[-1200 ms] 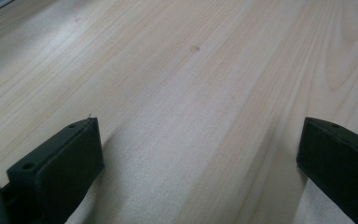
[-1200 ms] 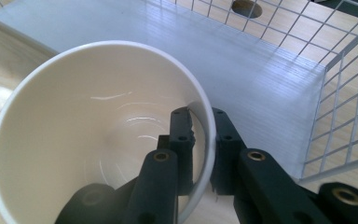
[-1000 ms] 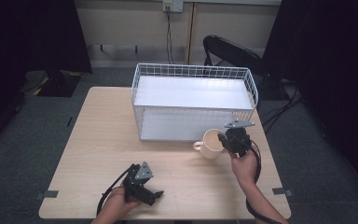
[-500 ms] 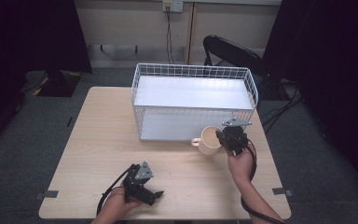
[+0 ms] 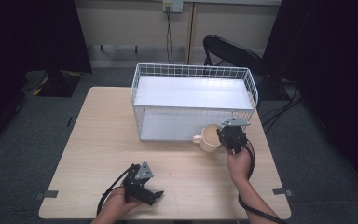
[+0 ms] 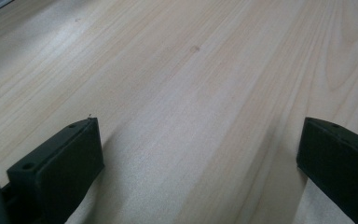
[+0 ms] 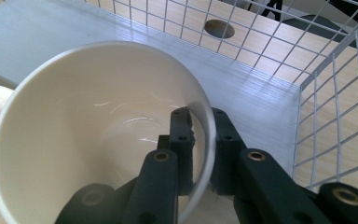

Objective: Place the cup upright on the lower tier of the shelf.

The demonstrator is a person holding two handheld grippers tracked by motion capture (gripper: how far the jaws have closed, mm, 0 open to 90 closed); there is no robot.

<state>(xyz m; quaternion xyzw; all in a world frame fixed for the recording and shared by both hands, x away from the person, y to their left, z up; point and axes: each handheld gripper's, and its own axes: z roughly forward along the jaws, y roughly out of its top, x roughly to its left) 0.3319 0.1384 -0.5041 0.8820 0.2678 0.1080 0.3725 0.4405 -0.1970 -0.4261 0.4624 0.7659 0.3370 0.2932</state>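
The black two-jaw left gripper [image 5: 156,195] is lying low at the near edge, jaws spread wide. The black two-jaw right gripper [image 7: 200,135] is reaching forward, jaws pinching closed.

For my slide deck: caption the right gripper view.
Right hand-held gripper pinches the cream cup by its rim at the white wire rack.

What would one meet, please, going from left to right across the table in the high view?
Left gripper → cup → right gripper. The wire rack spans the middle behind them, so it is left out of the order.
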